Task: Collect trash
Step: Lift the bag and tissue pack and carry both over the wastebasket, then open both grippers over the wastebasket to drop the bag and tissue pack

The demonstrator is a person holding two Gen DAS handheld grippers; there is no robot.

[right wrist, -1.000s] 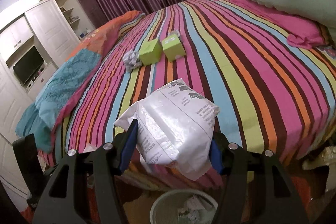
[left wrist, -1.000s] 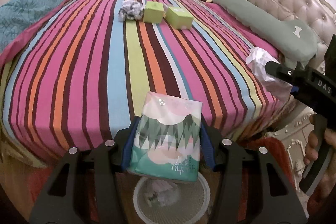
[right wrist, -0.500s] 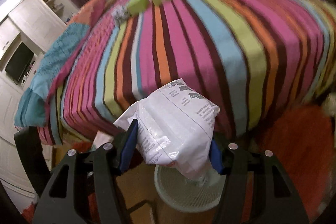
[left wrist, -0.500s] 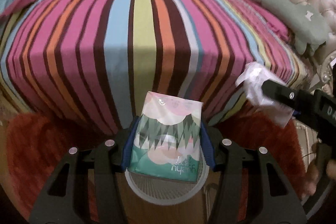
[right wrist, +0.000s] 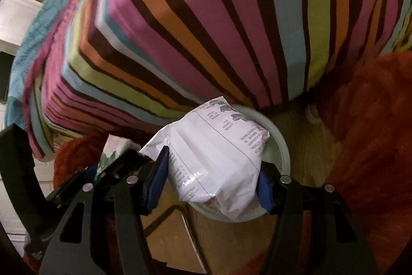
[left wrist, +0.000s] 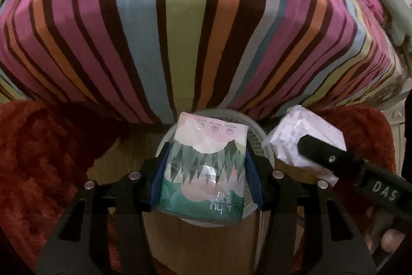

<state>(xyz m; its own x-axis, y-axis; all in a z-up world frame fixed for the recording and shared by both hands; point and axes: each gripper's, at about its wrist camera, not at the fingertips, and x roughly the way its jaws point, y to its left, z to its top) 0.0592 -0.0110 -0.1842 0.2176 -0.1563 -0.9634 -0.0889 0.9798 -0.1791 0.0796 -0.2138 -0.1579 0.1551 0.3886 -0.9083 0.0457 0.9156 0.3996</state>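
Trash bin (left wrist: 257, 143) mostly hidden behind tissue pack (left wrist: 206, 166) & left claw (left wrist: 206, 172).

The green tissue pack (left wrist: 206, 166) covered most of the pale trash bin (left wrist: 257, 138) beneath it in the left wrist view, leaving only arcs of rim. In the right wrist view the white plastic package (right wrist: 219, 159) likewise hid the bin's inside, so its contents could not be told. The striped bedspread (left wrist: 180, 17) was motion-blurred and cut off at the top edge in both views. The print on the white package was too small to read. A fingertip (left wrist: 391, 244) showed at the lower right, the rest of that hand out of frame.
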